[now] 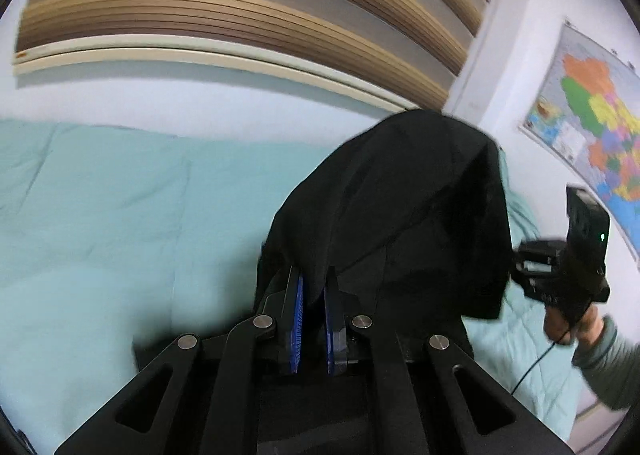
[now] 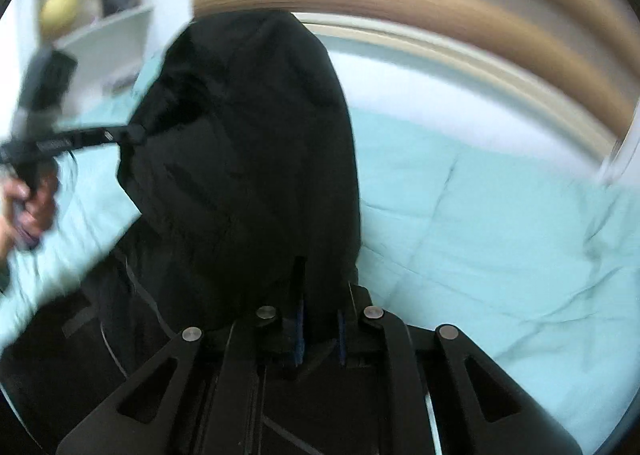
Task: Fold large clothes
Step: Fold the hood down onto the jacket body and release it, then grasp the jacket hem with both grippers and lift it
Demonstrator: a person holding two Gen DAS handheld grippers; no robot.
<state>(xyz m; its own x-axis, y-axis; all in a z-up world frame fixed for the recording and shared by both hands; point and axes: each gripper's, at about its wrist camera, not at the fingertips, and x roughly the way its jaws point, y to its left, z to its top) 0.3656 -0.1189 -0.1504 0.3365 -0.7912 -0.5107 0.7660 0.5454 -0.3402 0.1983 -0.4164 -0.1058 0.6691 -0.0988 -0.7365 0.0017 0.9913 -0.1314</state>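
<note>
A large black garment [image 1: 400, 215] hangs lifted above a bed with a light teal quilt [image 1: 120, 215]. My left gripper [image 1: 314, 283] is shut on a fold of the black cloth, which drapes over its blue-padded fingers. My right gripper [image 2: 320, 295] is also shut on the garment [image 2: 248, 155], its fingertips buried in cloth. In the left wrist view the right gripper's body [image 1: 568, 263] sits at the garment's right edge. In the right wrist view the left gripper [image 2: 132, 133] holds the garment's left side. The cloth spans between both grippers. The right wrist view is blurred.
The teal quilt [image 2: 500, 215] covers the bed below. A wood-striped headboard panel [image 1: 240, 15] runs along the white wall behind. A coloured map [image 1: 592, 127] hangs on the right wall. White shelves [image 2: 108, 15] stand at the left.
</note>
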